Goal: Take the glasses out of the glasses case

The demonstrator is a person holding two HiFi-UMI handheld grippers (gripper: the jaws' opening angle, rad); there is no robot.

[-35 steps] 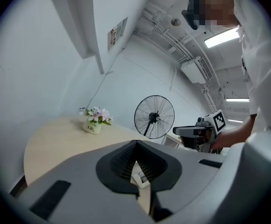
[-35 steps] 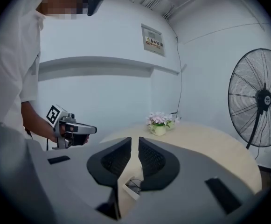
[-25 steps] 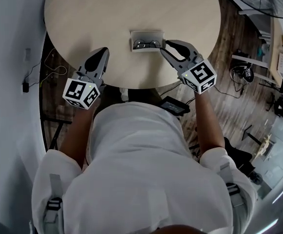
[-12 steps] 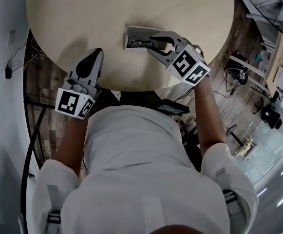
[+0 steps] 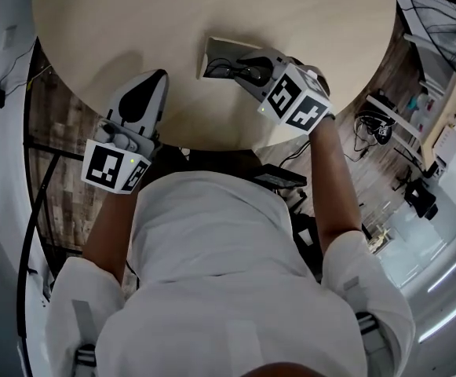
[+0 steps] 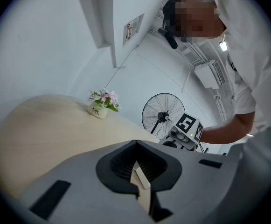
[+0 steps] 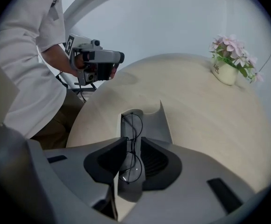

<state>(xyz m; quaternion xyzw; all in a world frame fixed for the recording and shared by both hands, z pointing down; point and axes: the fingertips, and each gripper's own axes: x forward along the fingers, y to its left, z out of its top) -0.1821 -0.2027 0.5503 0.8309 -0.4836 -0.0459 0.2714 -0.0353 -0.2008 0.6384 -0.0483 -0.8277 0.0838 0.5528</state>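
Right gripper view: right gripper (image 7: 131, 143) jaws closing around the bridge of the wire glasses (image 7: 133, 123), which lie in the open glasses case (image 7: 161, 125); the case's near end is hidden beneath them. Left gripper (image 6: 136, 144) is clenched and empty.

Case (image 5: 217, 52): pale grey, lid open, lying flat, upper centre of the head view. Glasses (image 7: 133, 123): thin dark wire frame, round clear lenses, lying inside the case along its length, lower centre of the right gripper view.
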